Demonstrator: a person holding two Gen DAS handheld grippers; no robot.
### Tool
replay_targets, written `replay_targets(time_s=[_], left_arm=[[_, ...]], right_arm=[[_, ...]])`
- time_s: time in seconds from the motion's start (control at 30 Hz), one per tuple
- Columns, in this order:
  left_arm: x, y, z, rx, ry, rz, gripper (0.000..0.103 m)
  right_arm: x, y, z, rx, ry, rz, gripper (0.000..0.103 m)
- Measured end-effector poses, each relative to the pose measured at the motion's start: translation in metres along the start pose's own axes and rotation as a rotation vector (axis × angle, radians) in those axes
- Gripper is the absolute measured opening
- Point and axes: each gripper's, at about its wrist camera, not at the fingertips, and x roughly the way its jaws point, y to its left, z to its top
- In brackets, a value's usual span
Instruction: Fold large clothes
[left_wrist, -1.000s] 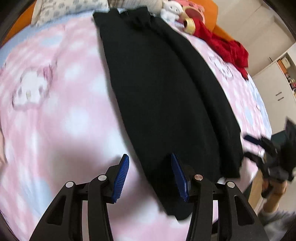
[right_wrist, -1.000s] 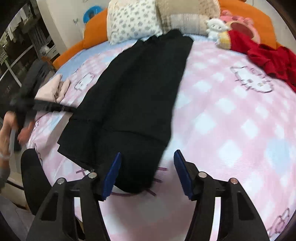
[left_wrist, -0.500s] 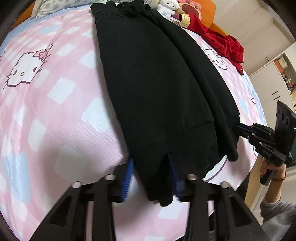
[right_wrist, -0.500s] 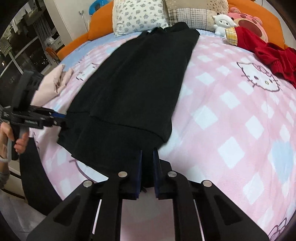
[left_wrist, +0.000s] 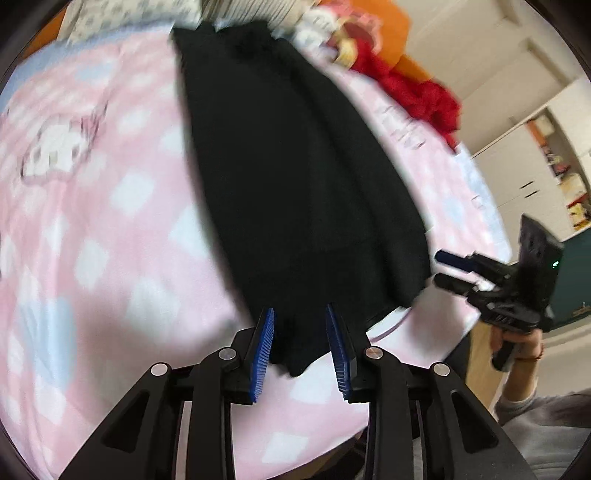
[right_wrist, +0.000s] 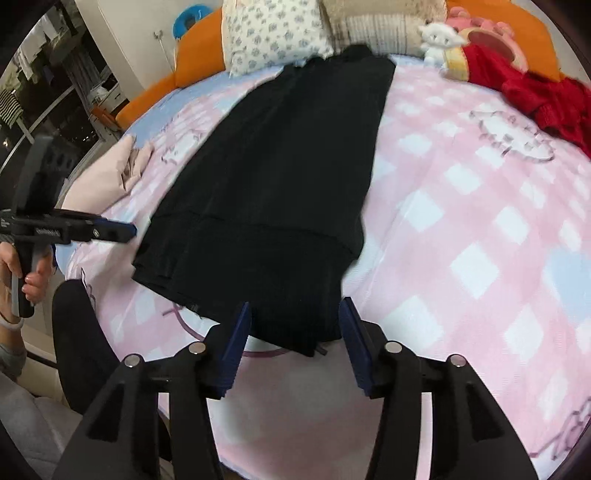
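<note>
A long black garment (left_wrist: 295, 166) (right_wrist: 280, 177) lies flat along a pink checked bed cover (right_wrist: 461, 221), its ribbed hem nearest me. My left gripper (left_wrist: 300, 308) is at the hem's left corner. Its jaws are closing, and the dark fabric fills the gap between the blue pads. The same gripper (right_wrist: 129, 230) shows from the side in the right wrist view, at the garment's left edge. My right gripper (right_wrist: 295, 302) stands over the hem's right end. Its jaws are opening, and the hem lies loose between them. In the left wrist view the right gripper (left_wrist: 439, 267) has its fingers apart, just off the fabric.
A red garment (right_wrist: 546, 99) and plush toys (right_wrist: 439, 37) lie at the far right, with pillows (right_wrist: 273, 33) against an orange headboard (right_wrist: 155, 88). A beige garment (right_wrist: 107, 173) sits at the bed's left edge. The person's hands (left_wrist: 517, 343) hold both grippers at the near edge.
The right gripper pinched the hem half a second ago and has since opened off it. The left gripper's jaws came in from wide onto the hem corner, and it drew back and up a little.
</note>
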Motion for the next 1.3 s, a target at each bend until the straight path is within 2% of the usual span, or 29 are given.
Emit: replay_targets(time_s=[0.07, 0.13, 0.2, 0.23, 0.33, 0.47, 0.53, 0.6, 0.63, 0.67, 0.73, 0.83, 0.93, 1.03, 1.17, 1.23, 1.3], left_arm=[[-0.016, -0.012, 0.014, 0.042, -0.070, -0.022, 0.037], [-0.017, -0.023, 0.027, 0.084, -0.111, -0.034, 0.038], [-0.008, -0.032, 0.035, 0.137, -0.123, -0.028, 0.038], [0.001, -0.036, 0.038, 0.164, -0.129, 0.009, 0.038], [0.026, -0.036, 0.041, 0.212, -0.105, 0.062, 0.035], [0.066, -0.021, 0.043, 0.161, -0.022, 0.064, 0.033], [0.066, -0.015, 0.042, 0.139, -0.025, 0.040, 0.033], [0.050, -0.007, 0.044, 0.082, -0.031, -0.038, 0.037], [0.031, 0.000, 0.043, 0.038, -0.055, -0.094, 0.043], [0.018, 0.004, 0.041, 0.018, -0.068, -0.119, 0.046], [-0.006, 0.013, 0.032, -0.019, -0.070, -0.142, 0.048], [-0.016, 0.031, 0.017, -0.093, -0.027, -0.175, 0.049], [-0.003, 0.045, 0.005, -0.129, 0.022, -0.161, 0.049], [0.020, 0.056, -0.006, -0.176, 0.074, -0.212, 0.049], [0.038, 0.058, -0.012, -0.177, 0.081, -0.229, 0.052], [0.038, 0.059, -0.014, -0.193, 0.074, -0.256, 0.054], [0.038, 0.060, -0.019, -0.192, 0.089, -0.251, 0.054]], right_arm=[[-0.018, 0.005, 0.011, -0.013, -0.070, -0.017, 0.054], [-0.028, 0.010, 0.028, -0.036, -0.155, 0.012, 0.053], [-0.021, 0.020, 0.043, -0.084, -0.181, 0.039, 0.041], [-0.014, 0.026, 0.049, -0.116, -0.189, 0.060, 0.031], [0.016, 0.037, 0.061, -0.162, -0.152, 0.090, 0.030], [0.055, 0.034, 0.060, -0.165, -0.053, 0.067, 0.031], [0.069, 0.030, 0.056, -0.148, -0.004, 0.070, 0.030], [0.059, 0.022, 0.058, -0.105, 0.001, 0.115, 0.040], [0.045, 0.013, 0.060, -0.062, -0.012, 0.168, 0.054], [0.036, 0.005, 0.058, -0.032, -0.025, 0.201, 0.063], [0.012, -0.021, 0.054, 0.054, -0.031, 0.298, 0.064], [0.002, -0.059, 0.039, 0.193, 0.034, 0.371, 0.064], [0.011, -0.082, 0.017, 0.289, 0.109, 0.373, 0.064], [0.027, -0.092, 0.002, 0.377, 0.166, 0.440, 0.064], [0.043, -0.091, -0.003, 0.388, 0.202, 0.439, 0.065], [0.051, -0.086, 0.002, 0.387, 0.221, 0.456, 0.065], [0.055, -0.080, 0.008, 0.366, 0.234, 0.466, 0.065]])
